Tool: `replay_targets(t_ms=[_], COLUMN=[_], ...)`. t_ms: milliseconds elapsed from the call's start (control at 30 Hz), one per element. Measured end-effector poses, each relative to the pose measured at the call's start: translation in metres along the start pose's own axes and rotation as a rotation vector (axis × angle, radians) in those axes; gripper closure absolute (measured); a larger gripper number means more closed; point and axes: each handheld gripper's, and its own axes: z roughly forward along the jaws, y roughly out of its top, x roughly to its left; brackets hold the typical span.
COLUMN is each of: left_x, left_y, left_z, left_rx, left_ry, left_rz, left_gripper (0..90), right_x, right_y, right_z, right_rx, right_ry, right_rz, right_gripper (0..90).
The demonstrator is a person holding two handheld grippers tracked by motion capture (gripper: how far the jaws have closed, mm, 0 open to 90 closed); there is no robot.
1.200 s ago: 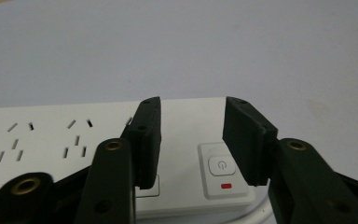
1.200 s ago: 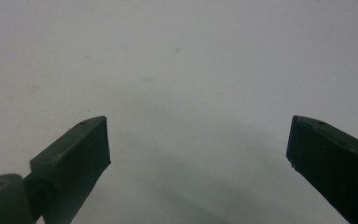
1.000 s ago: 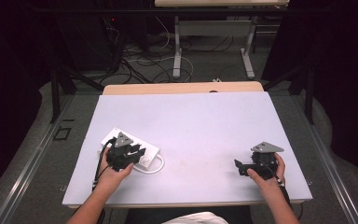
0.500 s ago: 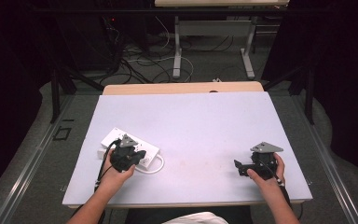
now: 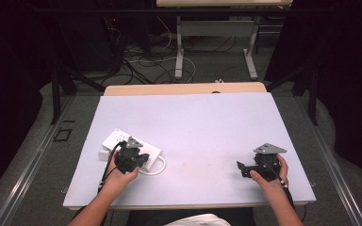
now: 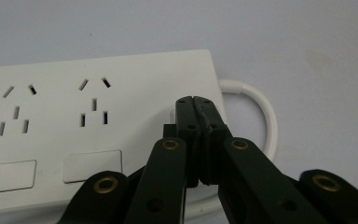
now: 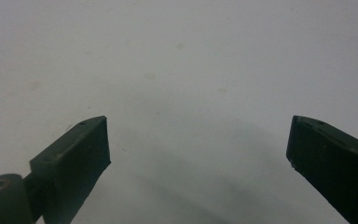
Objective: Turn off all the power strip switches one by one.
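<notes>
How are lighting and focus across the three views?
High view: bright pale table, dark surroundings, slightly soft. Left gripper view: white plastic power strip evenly lit and sharp, the near shut left tool softer. Right gripper view: open right tool blurred, dim shadow beneath.

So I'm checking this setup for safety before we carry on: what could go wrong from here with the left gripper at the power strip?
1. The left gripper has its jaws shut with nothing between them, tips over the end of the white power strip. Pressing down might skid the strip across the table.
2. The strip's white cord loops right beside the tips, so it could snag on them.
3. The right gripper is open, far across the table, too distant to steady the strip.
</notes>
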Motion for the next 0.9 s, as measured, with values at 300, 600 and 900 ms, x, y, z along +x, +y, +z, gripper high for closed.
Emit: replay_targets(t_ms=[300, 600, 900], left_x=[-0.0004, -0.0048, -0.0070], left_y=[0.0014, 0.0032, 0.0056], left_z=[0.0019, 0.0018, 0.0029], left_rx=[0.011, 0.036, 0.052], left_ry=[-0.002, 0.029, 0.044], left_rz=[-0.012, 0.014, 0.020], left_gripper=[90.0, 90.0, 90.0], right_x=[0.0008, 0.0016, 0.0022], right_y=[-0.0002, -0.0003, -0.0005], right_z=[0.0005, 0.0016, 0.0023], right_rx=[0.003, 0.004, 0.009], right_ry=[0.003, 0.004, 0.001], right_rz=[0.004, 0.006, 0.005], right_gripper=[5.5, 5.5, 5.5])
